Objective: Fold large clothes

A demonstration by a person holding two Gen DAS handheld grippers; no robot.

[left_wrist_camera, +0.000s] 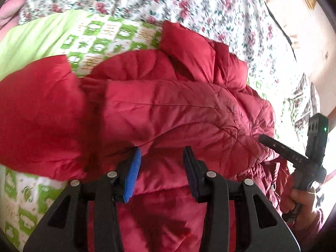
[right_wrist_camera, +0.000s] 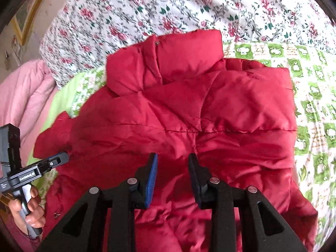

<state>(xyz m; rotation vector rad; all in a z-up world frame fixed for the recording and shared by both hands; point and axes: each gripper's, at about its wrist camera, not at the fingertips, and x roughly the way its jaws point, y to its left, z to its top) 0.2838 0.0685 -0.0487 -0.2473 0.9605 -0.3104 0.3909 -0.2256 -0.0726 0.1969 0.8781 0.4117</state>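
On green sheet [right_wrist_camera: 310, 88]: red jacket [right_wrist_camera: 189, 115], collar [right_wrist_camera: 174, 58] pointing away.

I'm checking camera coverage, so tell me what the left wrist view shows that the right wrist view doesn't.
Only the left wrist view shows the right gripper and the hand holding it. Only the right wrist view shows the pink blanket, the jacket's collar snap and the left gripper. Both show the red jacket on the green patterned sheet, with open jaws above it.

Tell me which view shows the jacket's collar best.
The right wrist view: the collar of the red jacket sits unobstructed near centre, its snap visible. The left wrist view shows the collar obliquely, folded and partly bunched.
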